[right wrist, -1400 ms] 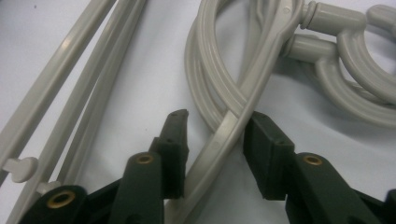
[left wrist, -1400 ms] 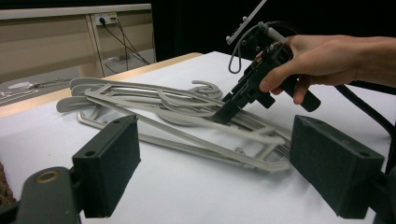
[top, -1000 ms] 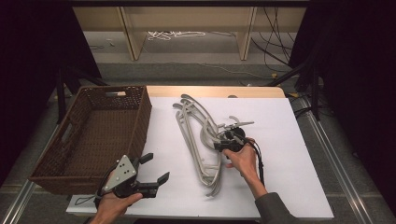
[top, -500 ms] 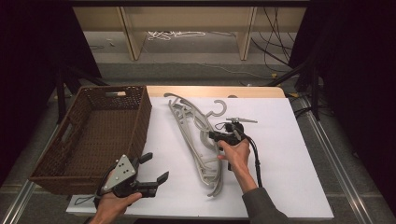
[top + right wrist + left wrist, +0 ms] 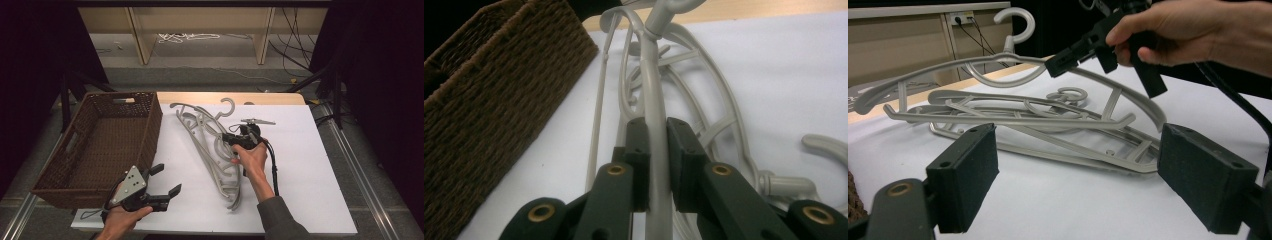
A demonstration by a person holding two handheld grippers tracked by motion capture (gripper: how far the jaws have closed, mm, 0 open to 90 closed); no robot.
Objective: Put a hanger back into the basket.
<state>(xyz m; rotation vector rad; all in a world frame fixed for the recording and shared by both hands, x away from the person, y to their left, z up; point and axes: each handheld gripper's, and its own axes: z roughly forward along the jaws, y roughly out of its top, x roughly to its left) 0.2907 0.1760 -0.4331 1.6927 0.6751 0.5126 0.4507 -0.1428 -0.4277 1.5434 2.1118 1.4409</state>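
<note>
A grey plastic hanger (image 5: 200,122) is pinched by its shoulder bar between the pressed-together jaws of the right gripper (image 5: 239,138) and raised clear of the hanger pile (image 5: 222,172) on the white table (image 5: 310,170). The left gripper (image 5: 159,186) is held spread and empty near the front edge, beside the wicker basket (image 5: 95,150). If the basket is the goal, as seems likely, the hook (image 5: 227,106) is best kept from snagging the pile, and the lift kept level so that the bar is not twisted out of the pads.
</note>
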